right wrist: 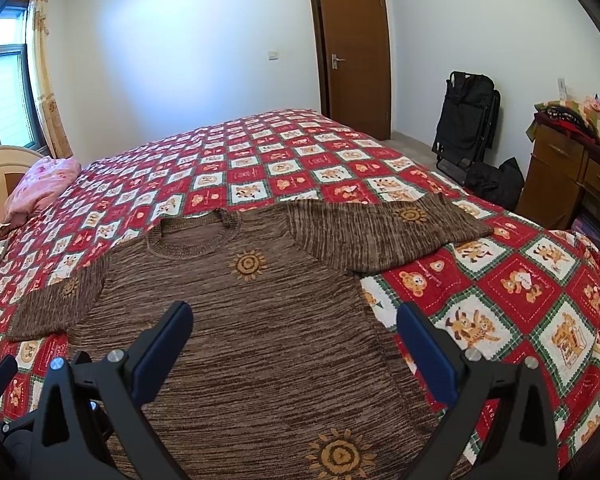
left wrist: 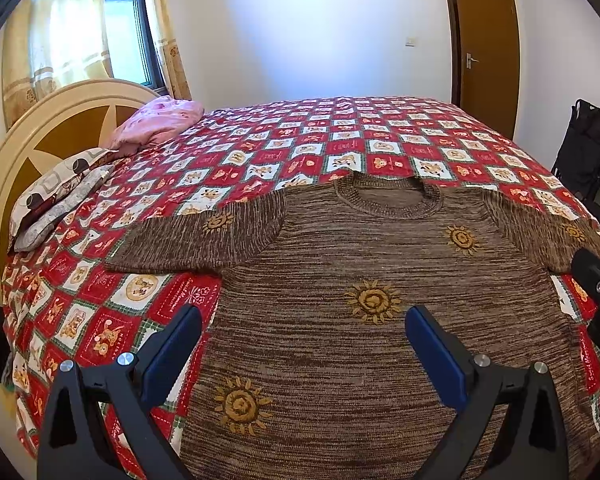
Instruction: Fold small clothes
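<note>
The left gripper [left wrist: 303, 330] hangs with its blue-padded fingers [left wrist: 176, 354] spread wide and nothing between them, poised above the lower left part of a brown knitted sweater [left wrist: 364, 320]; whether the pads touch the knit cannot be told. The right gripper [right wrist: 294, 328] is likewise agape and empty-handed, its fingers [right wrist: 426, 354] straddling the sweater's [right wrist: 240, 340] right side edge, one pad over the knit and the other over the bedspread [right wrist: 500, 280]. In the left wrist view the black body of the right gripper shows at the right edge of the frame.

The sweater lies flat and face up near the front edge of a bed, collar [left wrist: 388, 196] pointing away toward the far side, both short sleeves [left wrist: 204, 236] spread out to left and right. Yellow sun motifs [left wrist: 374, 302] dot its chest, hem and sleeves. Beneath it stretches a red, white and green checked bedspread [left wrist: 100, 312] printed with teddy bears. At the cream and brown headboard [left wrist: 48, 136] sit a patterned pillow [left wrist: 56, 196] and a bundled pink quilt [left wrist: 160, 122]. Beyond the bed stand a white wall, a curtained window [left wrist: 128, 40] and a brown wooden door [right wrist: 354, 52]; a folded black chair [right wrist: 466, 116] and a wooden dresser [right wrist: 560, 176] piled with clothes line the right wall
</note>
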A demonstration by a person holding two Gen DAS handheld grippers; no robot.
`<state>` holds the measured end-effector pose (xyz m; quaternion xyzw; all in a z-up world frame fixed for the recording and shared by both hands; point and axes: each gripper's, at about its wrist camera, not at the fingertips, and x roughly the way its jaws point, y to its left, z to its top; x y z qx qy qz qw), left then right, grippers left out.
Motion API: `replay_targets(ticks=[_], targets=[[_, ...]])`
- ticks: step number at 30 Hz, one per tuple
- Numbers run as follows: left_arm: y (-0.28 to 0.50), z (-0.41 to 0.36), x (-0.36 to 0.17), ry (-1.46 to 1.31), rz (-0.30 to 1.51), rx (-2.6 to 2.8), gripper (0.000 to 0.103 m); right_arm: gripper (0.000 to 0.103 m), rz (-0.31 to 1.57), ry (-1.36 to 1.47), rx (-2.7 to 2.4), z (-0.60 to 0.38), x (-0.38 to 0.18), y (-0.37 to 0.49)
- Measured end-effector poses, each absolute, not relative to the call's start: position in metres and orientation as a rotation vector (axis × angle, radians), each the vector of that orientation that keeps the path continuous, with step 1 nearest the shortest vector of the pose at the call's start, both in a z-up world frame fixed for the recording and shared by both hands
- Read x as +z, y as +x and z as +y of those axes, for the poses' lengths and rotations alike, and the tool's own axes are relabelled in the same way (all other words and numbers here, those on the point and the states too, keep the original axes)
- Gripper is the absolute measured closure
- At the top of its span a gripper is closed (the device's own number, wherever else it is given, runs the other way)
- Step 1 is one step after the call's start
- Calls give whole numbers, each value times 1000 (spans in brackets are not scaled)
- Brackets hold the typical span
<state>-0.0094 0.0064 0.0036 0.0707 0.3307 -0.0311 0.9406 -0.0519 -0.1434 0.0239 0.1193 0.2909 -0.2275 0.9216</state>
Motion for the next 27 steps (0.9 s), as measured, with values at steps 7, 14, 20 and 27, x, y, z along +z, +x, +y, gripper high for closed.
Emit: replay_targets(ticks=[7,14,20,27], targets=[[-9,8,5,142,678,-60,1,0,599,247,-467,-143,24,-52],[-9,8,5,142,679,-61,1,0,600,248,-468,-143,24,-52],[-9,8,4,143,680,-59,1,0,601,248,-467,-143,24,-52],[-9,9,4,142,681,-59,1,0,603,249,-466,-143,24,-52]])
